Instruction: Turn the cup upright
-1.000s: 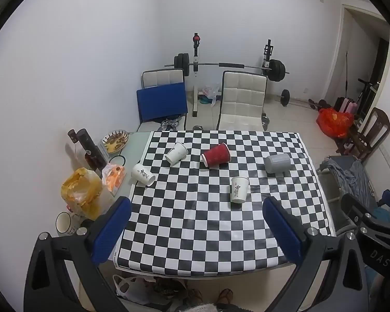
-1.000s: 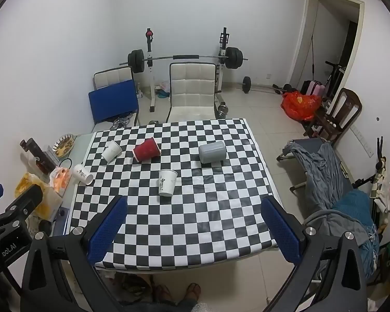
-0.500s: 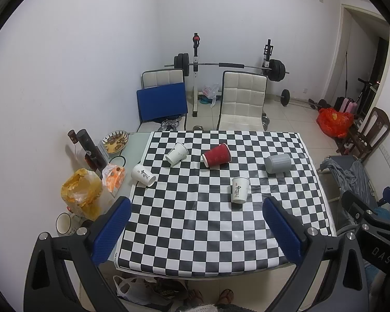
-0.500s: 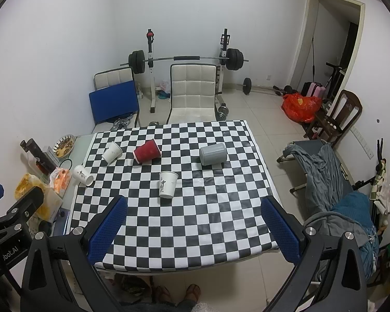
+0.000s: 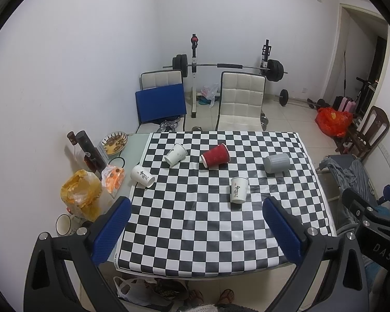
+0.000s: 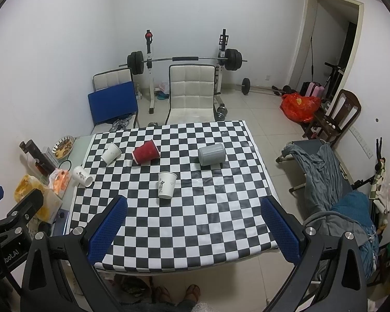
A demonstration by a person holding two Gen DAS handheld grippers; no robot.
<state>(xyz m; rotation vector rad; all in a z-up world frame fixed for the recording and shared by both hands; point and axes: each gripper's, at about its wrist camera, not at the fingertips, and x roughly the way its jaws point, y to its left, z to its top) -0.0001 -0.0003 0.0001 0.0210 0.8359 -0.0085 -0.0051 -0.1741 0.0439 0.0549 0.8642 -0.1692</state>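
On the checkered table (image 5: 195, 234) (image 6: 195, 228) a red cup (image 5: 215, 155) (image 6: 146, 152), a grey cup (image 5: 277, 163) (image 6: 212, 154) and two white paper cups (image 5: 176, 154) (image 5: 142, 176) (image 6: 111, 152) (image 6: 82, 176) lie on their sides. A third white paper cup (image 5: 238, 189) (image 6: 167, 188) stands upright near the middle. My left gripper (image 5: 195, 230) and right gripper (image 6: 193, 230) are both open and empty, held high above the table's near edge, far from every cup.
Left of the cloth stand dark bottles (image 5: 89, 150), a snack bowl (image 5: 115, 142), plastic bags (image 5: 80, 195) and a mug (image 5: 63, 225). Two chairs (image 5: 240, 104) and a barbell rack (image 5: 221, 65) stand behind the table. A cot with clothes (image 6: 325, 182) is to the right.
Both views have risen and pulled back very slightly. The cups have not moved and both grippers stay open.
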